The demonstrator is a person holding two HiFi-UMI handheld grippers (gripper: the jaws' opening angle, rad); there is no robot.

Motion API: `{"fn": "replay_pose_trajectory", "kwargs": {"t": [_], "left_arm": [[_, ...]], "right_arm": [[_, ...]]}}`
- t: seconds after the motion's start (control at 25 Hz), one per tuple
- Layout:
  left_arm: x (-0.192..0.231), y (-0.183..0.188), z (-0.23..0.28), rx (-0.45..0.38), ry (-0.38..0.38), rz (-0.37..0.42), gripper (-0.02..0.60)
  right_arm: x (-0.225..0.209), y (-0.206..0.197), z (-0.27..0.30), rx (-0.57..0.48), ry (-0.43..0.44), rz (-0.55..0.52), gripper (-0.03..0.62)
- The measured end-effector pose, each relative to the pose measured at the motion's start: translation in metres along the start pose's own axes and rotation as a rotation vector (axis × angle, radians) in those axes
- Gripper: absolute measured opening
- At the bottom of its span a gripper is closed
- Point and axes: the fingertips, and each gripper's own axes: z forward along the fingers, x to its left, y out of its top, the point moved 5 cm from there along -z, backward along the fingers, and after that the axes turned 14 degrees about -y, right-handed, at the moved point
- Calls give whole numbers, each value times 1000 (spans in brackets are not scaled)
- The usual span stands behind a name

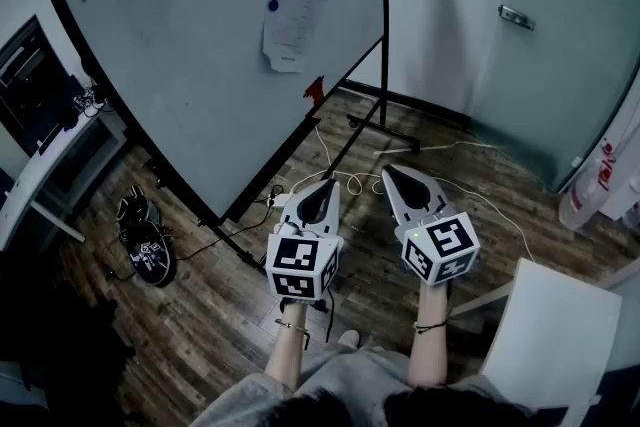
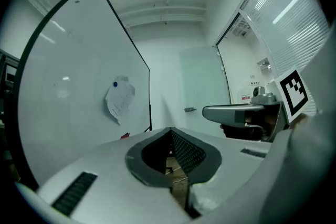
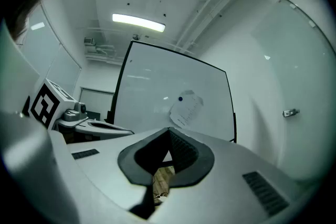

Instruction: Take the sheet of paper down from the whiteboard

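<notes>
White sheet of paper [image 1: 292, 20] on whiteboard [image 1: 180, 45] | left gripper [image 1: 332, 183] fingers closed, empty | right gripper [image 1: 387, 172] fingers closed, empty

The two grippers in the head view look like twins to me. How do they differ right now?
The left gripper slants its tip rightward and the right gripper slants leftward, so the tips converge. The left gripper sits nearer the lower edge of the whiteboard; the right gripper sits farther from it. Shared: both have their jaws together, hold nothing, and are well short of the sheet of paper.
</notes>
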Motion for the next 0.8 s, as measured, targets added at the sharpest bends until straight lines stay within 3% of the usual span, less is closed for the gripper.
{"fn": "replay_pose_trajectory", "kwargs": {"t": [0.36, 0.8], "left_arm": [[-8, -2, 3, 2, 1, -8, 5], [-42, -23, 1, 14, 3, -55, 5]], "right_arm": [[-2, -2, -8, 11, 6, 2, -2], [-22, -27, -42, 51, -53, 71, -2]]}}
